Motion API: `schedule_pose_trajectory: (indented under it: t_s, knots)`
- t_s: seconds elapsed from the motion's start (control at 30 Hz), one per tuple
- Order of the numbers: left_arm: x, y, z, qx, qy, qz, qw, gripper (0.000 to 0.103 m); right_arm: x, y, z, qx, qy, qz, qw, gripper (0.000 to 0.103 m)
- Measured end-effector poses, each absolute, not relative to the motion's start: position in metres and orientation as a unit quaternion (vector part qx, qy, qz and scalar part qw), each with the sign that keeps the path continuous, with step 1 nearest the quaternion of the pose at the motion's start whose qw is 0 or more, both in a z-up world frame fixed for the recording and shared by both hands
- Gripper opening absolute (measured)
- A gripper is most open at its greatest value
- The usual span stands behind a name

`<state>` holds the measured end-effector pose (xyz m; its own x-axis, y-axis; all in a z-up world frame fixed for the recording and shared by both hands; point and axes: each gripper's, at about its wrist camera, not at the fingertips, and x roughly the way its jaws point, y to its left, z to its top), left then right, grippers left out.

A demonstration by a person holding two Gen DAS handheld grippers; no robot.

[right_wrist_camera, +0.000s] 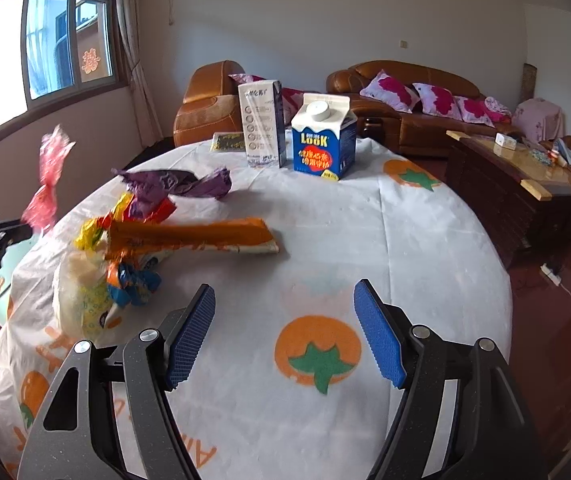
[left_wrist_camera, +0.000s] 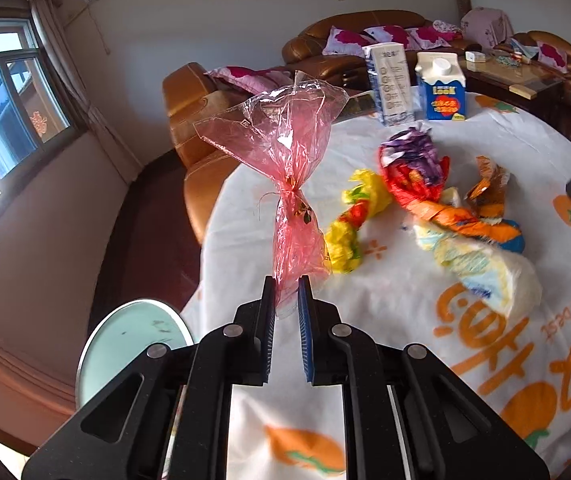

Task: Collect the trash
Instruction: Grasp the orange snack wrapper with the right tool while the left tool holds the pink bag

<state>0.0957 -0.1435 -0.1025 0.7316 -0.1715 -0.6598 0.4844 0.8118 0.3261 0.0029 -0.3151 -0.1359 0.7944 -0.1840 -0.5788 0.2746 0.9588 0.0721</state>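
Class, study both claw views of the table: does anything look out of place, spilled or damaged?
Crumpled wrappers lie heaped on the tablecloth. The two cartons stand upright; nothing spilled. The left claw pinches a pink cellophane wrapper.

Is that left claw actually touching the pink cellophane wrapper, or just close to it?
Touching. In the left wrist view the left claw is shut on the lower end of the pink cellophane wrapper, which sticks up from between its blue pads, lifted clear of the table.
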Motion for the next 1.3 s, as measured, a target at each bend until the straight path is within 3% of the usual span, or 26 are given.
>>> schedule_pose_trajectory:
  t_s: [0.53, 0.7, 0.83, 0.9, 0.97, 1.07, 1.2, 1.3]
  knots:
    - [0.104, -0.107, -0.106, 0.231, 0.334, -0.165, 0.899, 0.011, 0.1, -0.319, -0.122, 0.081, 0.35, -0.09, 0.929, 0.071]
    - [0.108, -0.102, -0.104, 0.225, 0.335, -0.163, 0.9, 0.011, 0.136, -0.31, -0.162, 0.043, 0.446, -0.064, 0.892, 0.069]
    - [0.11, -0.098, -0.103, 0.218, 0.335, -0.16, 0.902, 0.011, 0.141, -0.312, -0.168, 0.045, 0.452, -0.06, 0.889, 0.064]
    - [0.111, -0.097, -0.102, 0.215, 0.335, -0.16, 0.903, 0.011, 0.142, -0.31, -0.169, 0.043, 0.453, -0.058, 0.888, 0.06]
    - [0.11, -0.096, -0.102, 0.216, 0.335, -0.16, 0.903, 0.011, 0.14, -0.306, -0.168, 0.043, 0.448, -0.049, 0.892, 0.041]
    - [0.111, -0.095, -0.1, 0.214, 0.334, -0.159, 0.904, 0.011, 0.134, -0.301, -0.166, 0.045, 0.443, -0.043, 0.894, 0.024]
    - [0.11, -0.092, -0.099, 0.211, 0.333, -0.159, 0.905, 0.011, 0.128, -0.301, -0.169, 0.048, 0.443, -0.039, 0.894, 0.023]
    - [0.109, -0.092, -0.098, 0.211, 0.331, -0.159, 0.906, 0.011, 0.12, -0.313, -0.163, 0.07, 0.425, -0.043, 0.901, 0.044]
